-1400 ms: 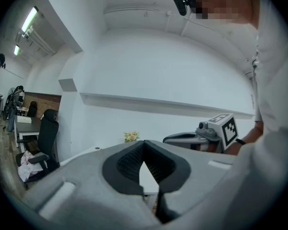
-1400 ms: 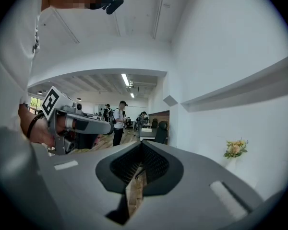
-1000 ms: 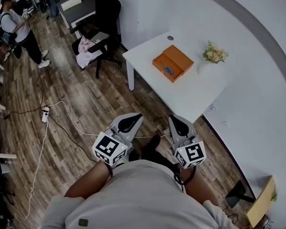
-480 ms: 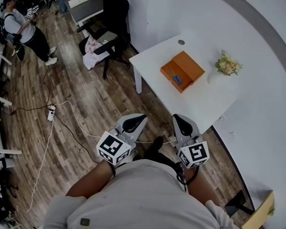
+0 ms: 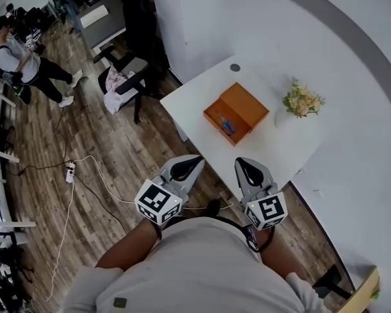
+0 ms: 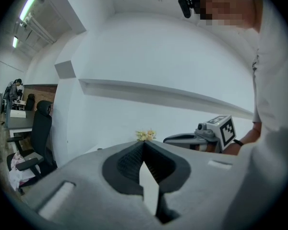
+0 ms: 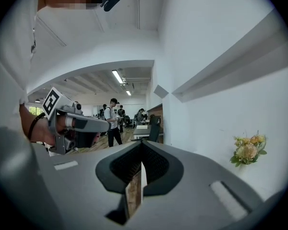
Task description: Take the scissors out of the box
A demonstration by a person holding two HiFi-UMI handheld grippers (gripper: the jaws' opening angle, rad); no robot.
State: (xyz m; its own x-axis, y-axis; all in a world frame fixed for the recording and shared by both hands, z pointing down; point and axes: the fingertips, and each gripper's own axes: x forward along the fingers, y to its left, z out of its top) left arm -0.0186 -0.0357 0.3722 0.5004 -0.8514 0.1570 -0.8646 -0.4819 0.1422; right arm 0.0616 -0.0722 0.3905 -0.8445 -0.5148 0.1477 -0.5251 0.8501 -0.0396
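Note:
An open orange box (image 5: 242, 106) lies on the white table (image 5: 199, 87). Blue-handled scissors (image 5: 227, 124) rest in its nearer half. My left gripper (image 5: 197, 160) hangs over the wooden floor, short of the table's near edge, jaws shut and empty. My right gripper (image 5: 241, 162) is beside it at the table's near edge, also shut on nothing. Both point level toward the table. In the left gripper view its jaws (image 6: 144, 145) meet at the tips. The right gripper view shows the same for its own jaws (image 7: 142, 143). The box is hidden in both gripper views.
A white vase of flowers (image 5: 302, 101) stands on the table right of the box, by the curved white wall. A black office chair (image 5: 127, 70) is left of the table. A power strip and cable (image 5: 70, 173) lie on the floor. A person (image 5: 23, 60) stands far left.
Both grippers have been carried forward toward the table, and the box now lies closer to them in the head view. Their jaws have stayed shut.

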